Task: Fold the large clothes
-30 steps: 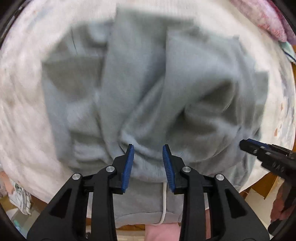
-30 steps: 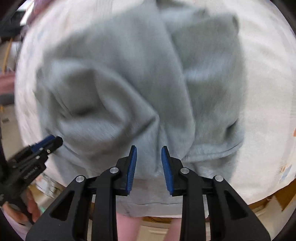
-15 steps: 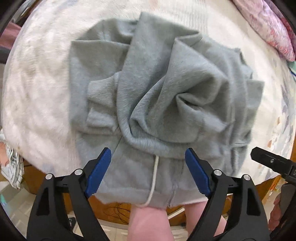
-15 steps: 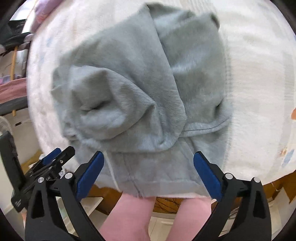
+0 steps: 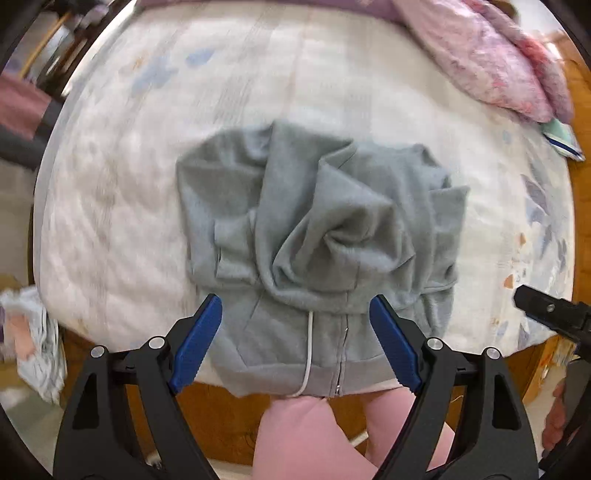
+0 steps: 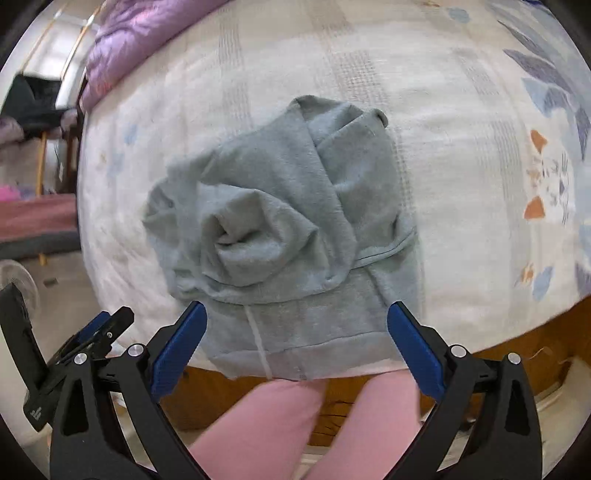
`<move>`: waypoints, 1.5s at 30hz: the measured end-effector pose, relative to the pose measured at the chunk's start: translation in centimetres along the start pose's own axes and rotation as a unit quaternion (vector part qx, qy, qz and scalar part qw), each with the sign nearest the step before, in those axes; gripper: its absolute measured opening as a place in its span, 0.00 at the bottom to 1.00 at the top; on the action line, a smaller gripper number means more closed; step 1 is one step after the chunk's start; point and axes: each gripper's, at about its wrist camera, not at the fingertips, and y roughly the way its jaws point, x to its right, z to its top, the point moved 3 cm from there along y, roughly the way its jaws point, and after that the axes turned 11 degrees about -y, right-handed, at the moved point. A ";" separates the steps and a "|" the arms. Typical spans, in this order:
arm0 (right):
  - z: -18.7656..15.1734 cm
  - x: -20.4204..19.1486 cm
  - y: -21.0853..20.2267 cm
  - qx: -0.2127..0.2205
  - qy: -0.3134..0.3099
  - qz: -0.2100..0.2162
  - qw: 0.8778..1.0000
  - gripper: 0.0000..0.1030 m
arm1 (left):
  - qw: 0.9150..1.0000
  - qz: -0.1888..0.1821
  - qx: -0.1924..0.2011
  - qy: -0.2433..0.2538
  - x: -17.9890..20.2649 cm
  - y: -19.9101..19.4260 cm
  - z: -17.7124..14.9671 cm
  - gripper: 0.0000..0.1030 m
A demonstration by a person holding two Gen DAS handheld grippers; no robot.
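Observation:
A grey zip hoodie (image 5: 317, 236) lies folded into a compact bundle near the front edge of the bed, hood bunched on top, white drawstring and zipper showing at its hem. The same hoodie (image 6: 288, 236) fills the middle of the right wrist view. My left gripper (image 5: 295, 321) hangs well above the hoodie's hem, open, with nothing between its blue pads. My right gripper (image 6: 295, 332) is likewise high above the hem, open wide and empty. Each gripper shows at the edge of the other's view.
The bed (image 5: 129, 184) has a pale patterned sheet and a wooden frame. A pink quilt (image 5: 491, 62) lies at the far right corner, a purple quilt (image 6: 147, 33) at the far left. A person's legs in pink trousers (image 6: 280, 424) stand at the bed's edge.
Both grippers went from nearly shut close over the hoodie to wide open, then rose well above it. The hoodie stays lying on the bed.

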 end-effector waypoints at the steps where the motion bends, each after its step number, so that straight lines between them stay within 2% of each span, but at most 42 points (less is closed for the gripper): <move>1: -0.3 -0.2 -0.4 0.012 0.015 0.002 1.000 0.92 | 1.000 -0.008 0.007 0.011 0.2 -0.8 0.3 0.80; 6: -1.4 -1.6 -2.0 0.034 0.052 0.012 0.998 0.92 | 0.998 -0.005 0.038 0.058 0.7 -3.2 1.2 0.80; 8: -1.6 -2.1 -2.7 0.039 0.055 0.008 0.998 0.92 | 0.997 -0.011 0.042 0.063 0.7 -3.6 1.5 0.80; 11: -1.1 -2.4 -3.5 0.046 0.058 0.007 0.997 0.92 | 0.998 -0.027 0.041 0.049 0.2 -4.0 2.3 0.80; 16: 0.4 -2.3 -3.8 0.047 0.075 0.017 0.996 0.92 | 0.998 -0.023 0.042 0.034 -0.7 -4.4 3.8 0.80; 17: 0.7 -2.2 -3.8 0.046 0.077 0.017 0.996 0.92 | 0.998 -0.023 0.043 0.030 -0.9 -4.5 4.2 0.83; 19: 1.7 -1.8 -3.7 0.044 0.080 0.019 0.996 0.92 | 0.998 -0.018 0.048 0.028 -1.2 -4.5 4.9 0.87; 23: 3.6 -0.7 -2.8 0.032 0.095 0.022 0.995 0.92 | 0.999 0.002 0.048 0.022 -1.8 -3.8 6.5 0.87; 27: 5.9 0.6 -1.8 0.022 0.101 0.021 0.994 0.92 | 1.000 -0.002 0.023 -0.006 -2.9 -2.0 8.7 0.87; 35: 12.2 4.5 1.7 -0.020 0.096 -0.003 0.995 0.92 | 0.998 0.044 -0.020 -0.041 -6.4 3.2 12.8 0.87; 41: 16.8 7.7 6.0 -0.074 0.064 -0.041 0.994 0.92 | 0.992 0.069 -0.072 -0.077 -9.6 8.9 16.4 0.87; 45: 19.1 9.6 9.0 -0.110 0.047 -0.061 0.991 0.92 | 0.987 0.062 -0.114 -0.096 -10.8 13.0 18.2 0.88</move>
